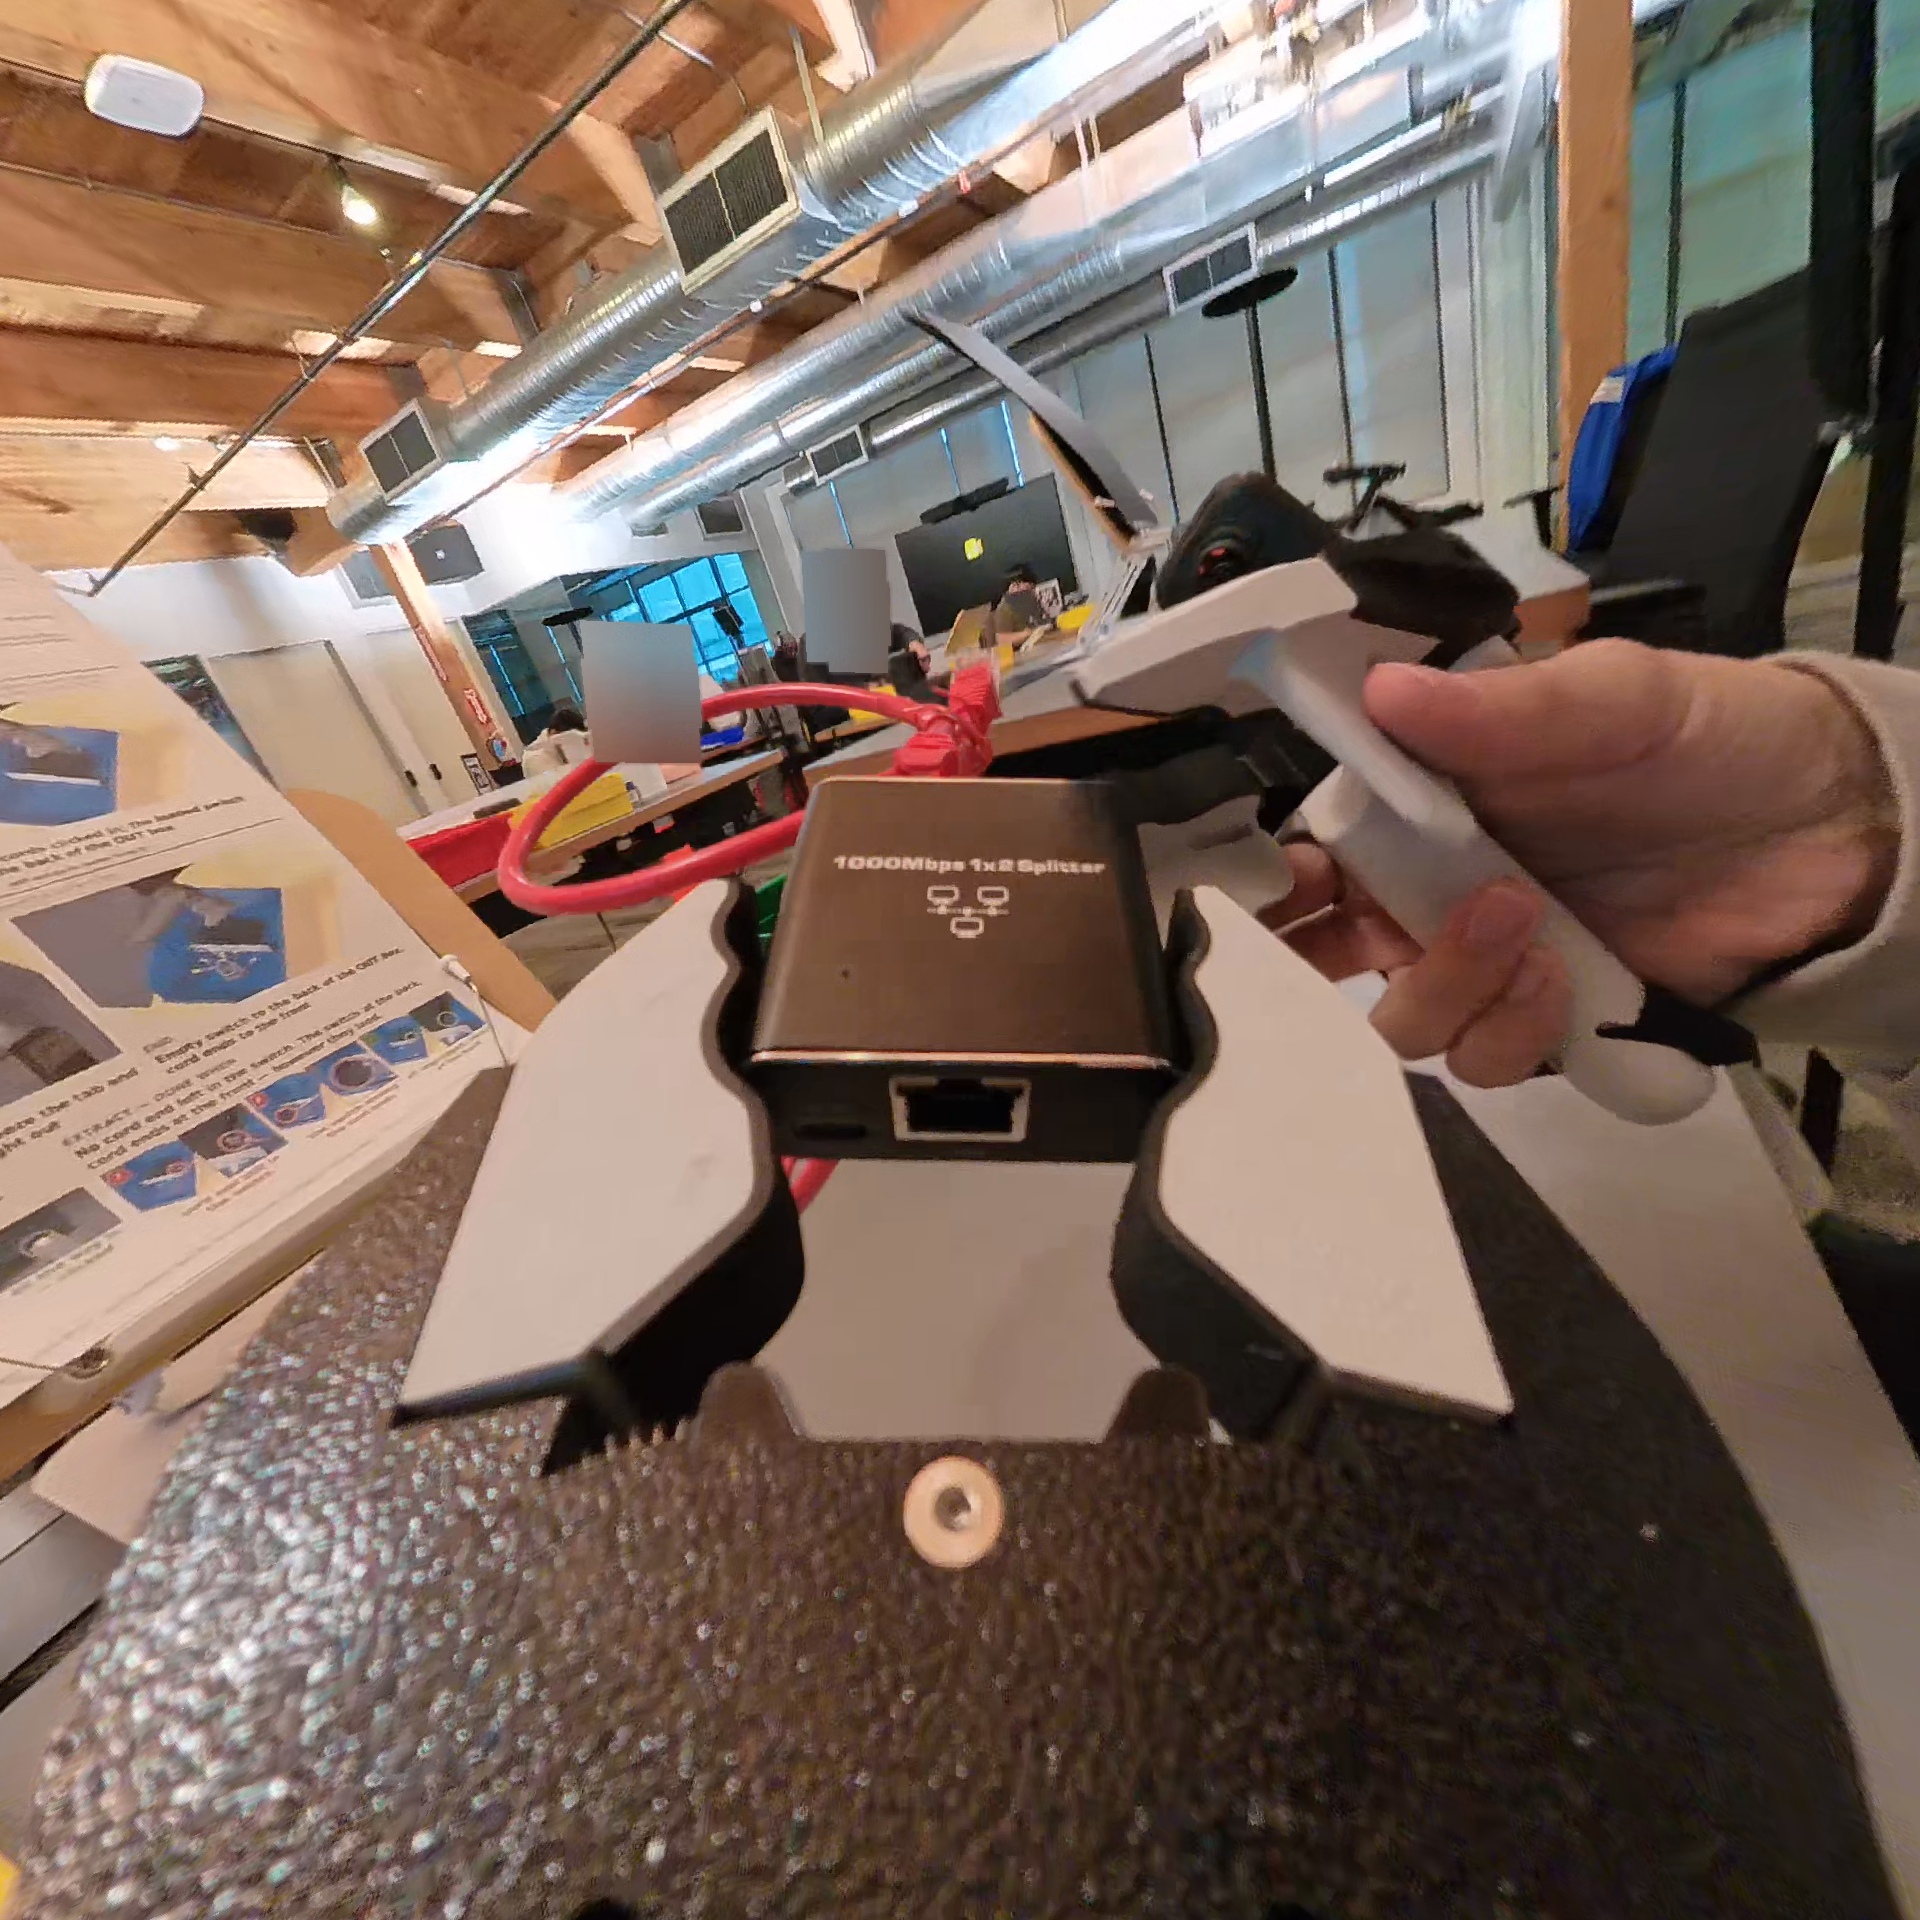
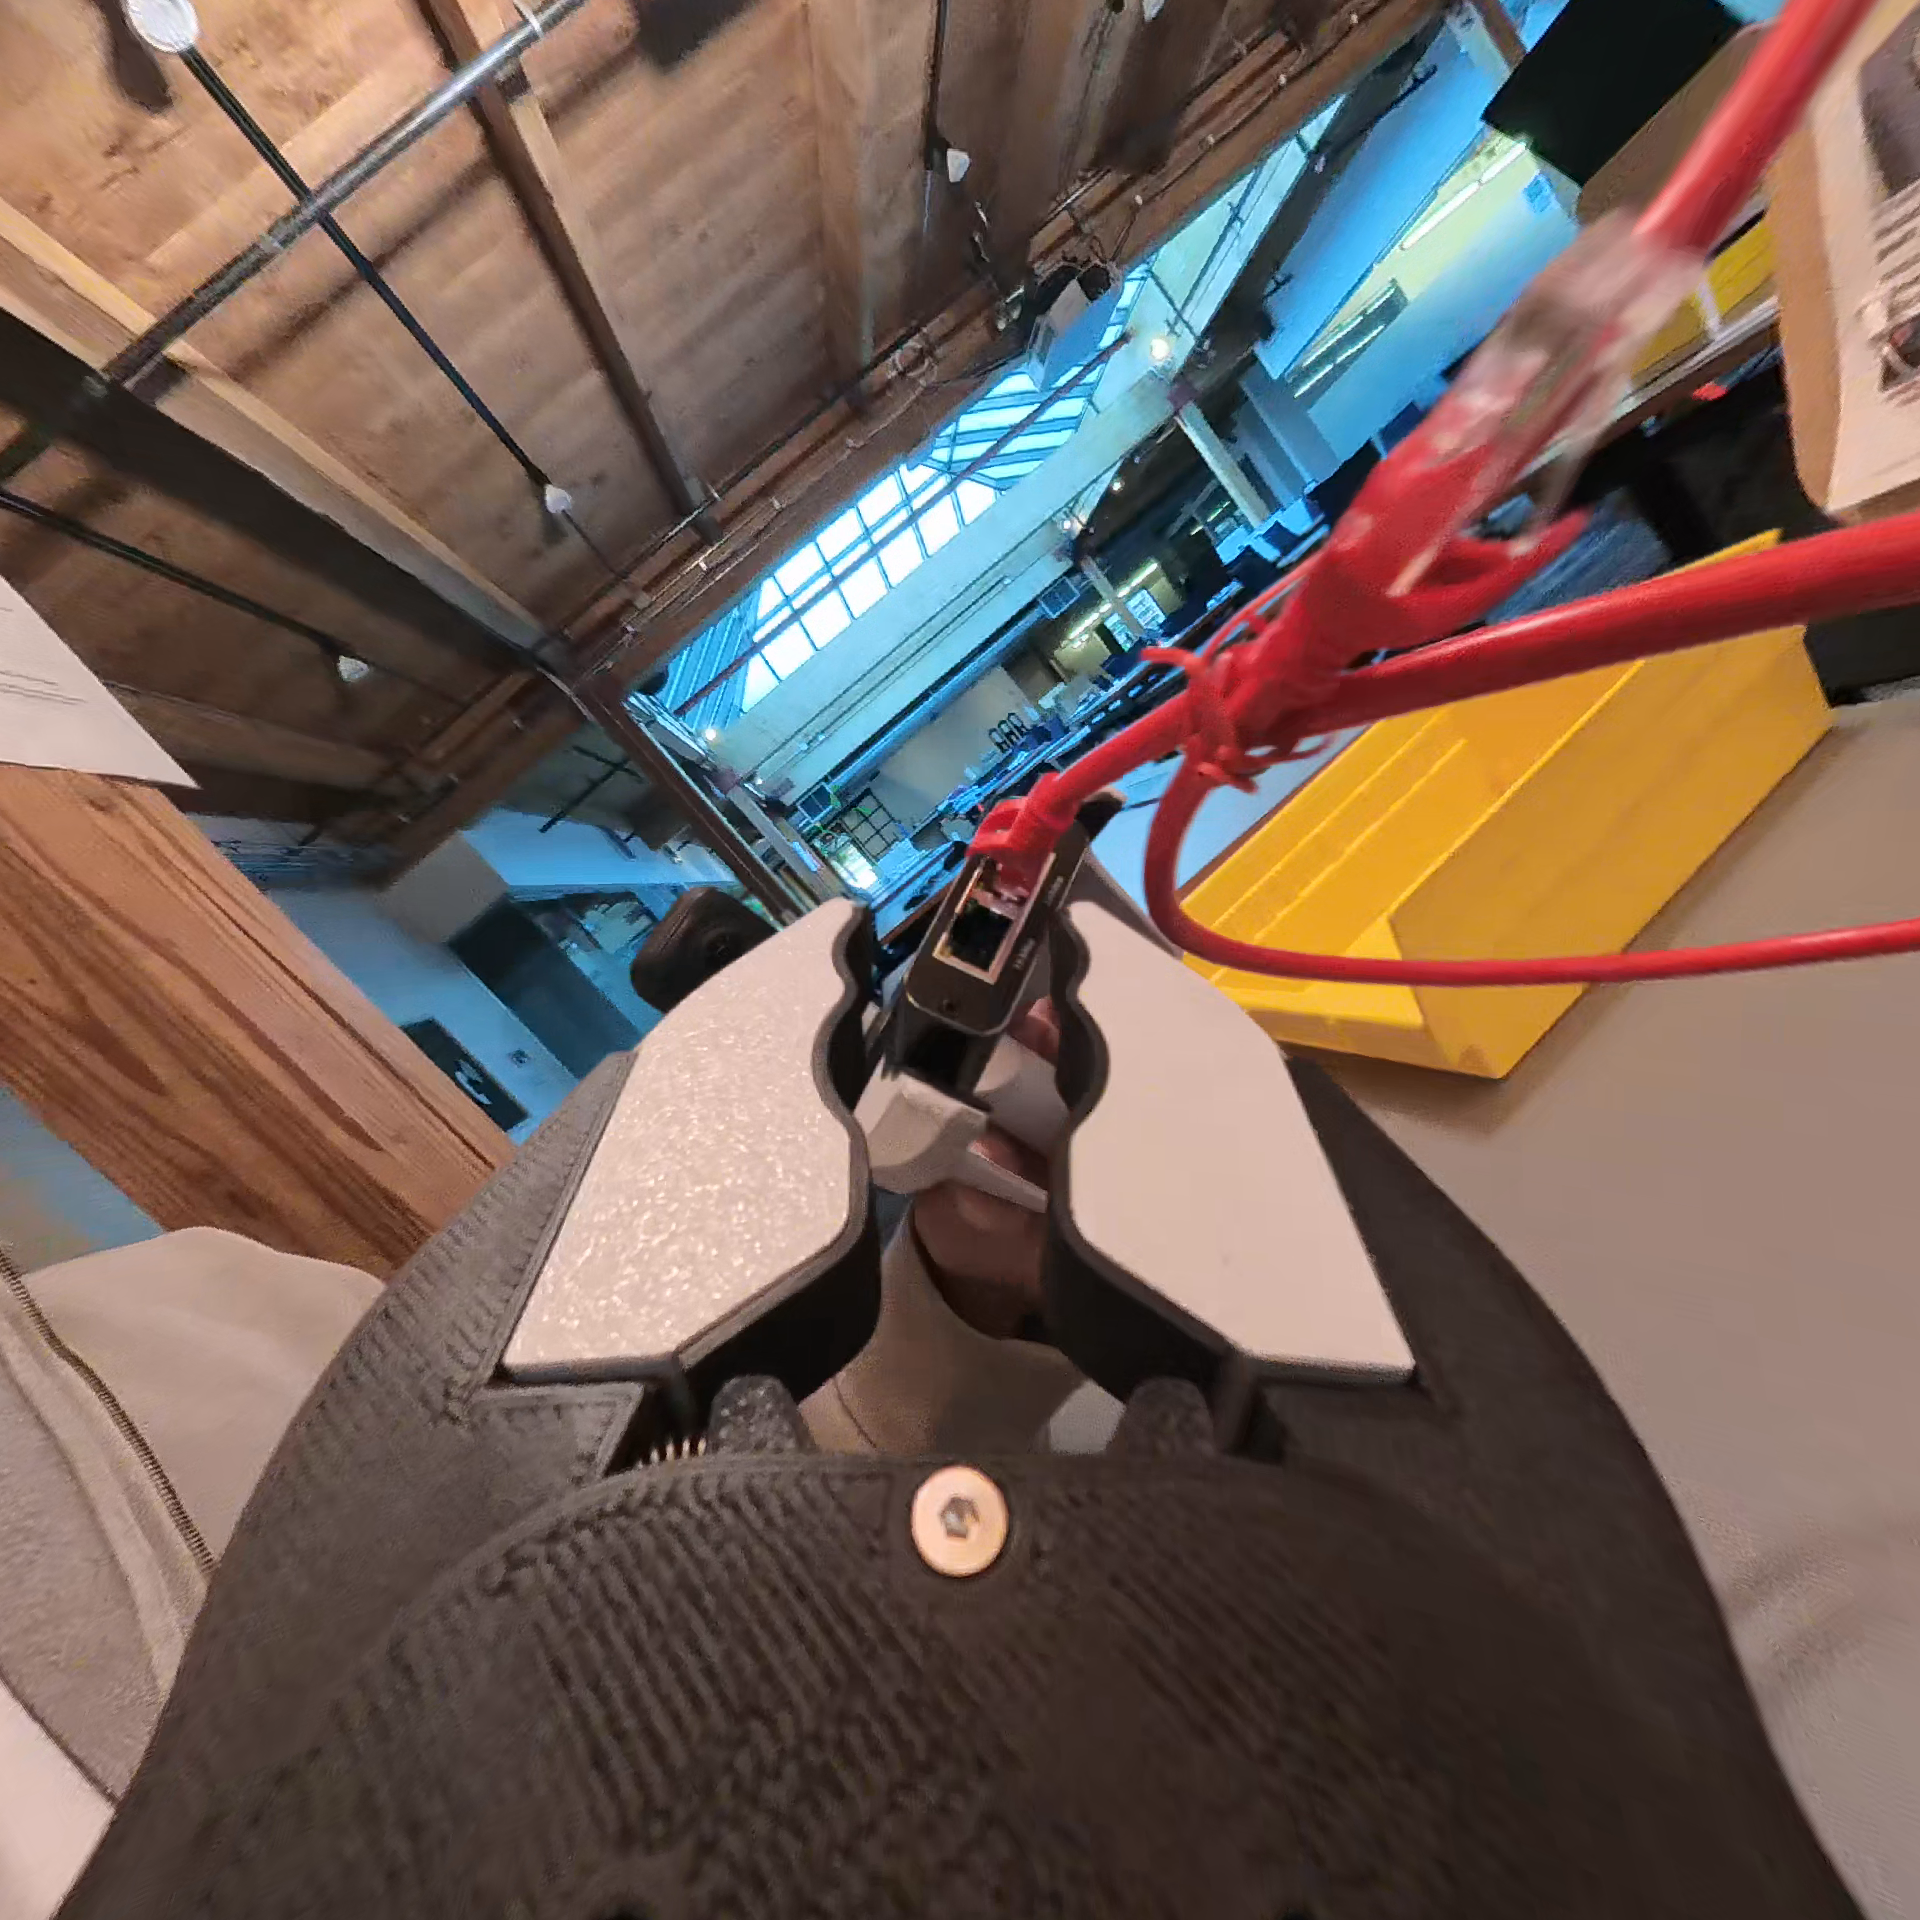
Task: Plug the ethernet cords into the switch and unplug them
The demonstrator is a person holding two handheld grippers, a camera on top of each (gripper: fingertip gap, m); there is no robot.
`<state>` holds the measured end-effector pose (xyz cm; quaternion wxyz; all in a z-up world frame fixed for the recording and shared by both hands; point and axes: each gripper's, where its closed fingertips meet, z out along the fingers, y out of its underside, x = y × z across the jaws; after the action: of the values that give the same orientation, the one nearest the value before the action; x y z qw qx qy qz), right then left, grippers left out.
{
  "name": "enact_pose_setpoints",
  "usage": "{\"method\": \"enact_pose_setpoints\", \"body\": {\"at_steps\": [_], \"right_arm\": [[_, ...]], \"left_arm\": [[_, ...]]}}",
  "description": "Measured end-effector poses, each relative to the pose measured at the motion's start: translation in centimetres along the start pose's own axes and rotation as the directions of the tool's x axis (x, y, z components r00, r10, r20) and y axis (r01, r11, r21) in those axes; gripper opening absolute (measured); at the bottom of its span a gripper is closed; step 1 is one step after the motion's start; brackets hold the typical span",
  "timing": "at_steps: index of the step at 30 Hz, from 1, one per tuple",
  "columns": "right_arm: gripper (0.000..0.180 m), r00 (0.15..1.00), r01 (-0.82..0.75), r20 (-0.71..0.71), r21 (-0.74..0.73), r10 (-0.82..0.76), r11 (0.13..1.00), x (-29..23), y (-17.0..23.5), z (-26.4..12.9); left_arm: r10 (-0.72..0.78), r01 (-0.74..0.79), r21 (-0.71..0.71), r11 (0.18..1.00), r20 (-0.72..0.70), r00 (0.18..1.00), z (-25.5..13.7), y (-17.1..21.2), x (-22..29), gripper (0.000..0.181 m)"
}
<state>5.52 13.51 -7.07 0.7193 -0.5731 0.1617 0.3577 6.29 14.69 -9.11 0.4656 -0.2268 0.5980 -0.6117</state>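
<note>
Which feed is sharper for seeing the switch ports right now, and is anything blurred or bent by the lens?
Left wrist view: switch sharp and evenly lit, empty near port clear; edges bow from wide-angle lens. Right wrist view: switch small and dim against the bright windows; loose red cord plug blurred; one cord plugged in.

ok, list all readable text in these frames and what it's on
I don't quote writing; here is where it stands.
Switch, top: one line of white print over a network icon, legible.
Sheet, left: printed captions under photos, partly legible.
Switch side, right wrist view: tiny print, blurred.
Paper, top right: blurred, unreadable.
</note>
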Motion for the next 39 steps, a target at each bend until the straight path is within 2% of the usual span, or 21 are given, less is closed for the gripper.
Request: {"method": "enact_pose_setpoints", "body": {"at_steps": [2,8,27,31,37,39], "right_arm": [[0.027,0.999,0.003,-0.035,-0.02,-0.004,1.0,0.6,0.5,0.3],[0.017,0.996,-0.048,-0.071,0.067,0.053,0.997,1.6,-0.2,0.0],[0.016,0.981,-0.194,0.018,0.147,0.193,0.97,3.3,0.1,-0.6],[0.017,0.986,-0.163,-0.009,0.155,0.166,0.974,3.7,0.2,-0.7],[0.015,0.992,-0.123,0.023,0.192,0.121,0.974,3.3,-0.1,-0.6],[0.015,0.998,-0.066,0.011,0.171,0.065,0.983,3.5,-0.1,-0.6]], "left_arm": [[0.033,-0.033,-0.023,0.999,-0.002,0.999,0.3,0.2,0.4,0.075],[0.112,-0.111,-0.087,0.99,0.003,0.994,1.0,0.9,1.0,0.075],[0.234,-0.225,-0.196,0.954,0.019,0.972,1.5,2.8,1.1,0.074],[0.248,-0.238,-0.207,0.949,0.024,0.968,1.7,3.2,1.1,0.074],[0.248,-0.235,-0.177,0.956,0.055,0.967,1.9,3.0,1.0,0.074],[0.263,-0.248,-0.185,0.951,0.066,0.962,1.9,3.2,0.8,0.075]]}}
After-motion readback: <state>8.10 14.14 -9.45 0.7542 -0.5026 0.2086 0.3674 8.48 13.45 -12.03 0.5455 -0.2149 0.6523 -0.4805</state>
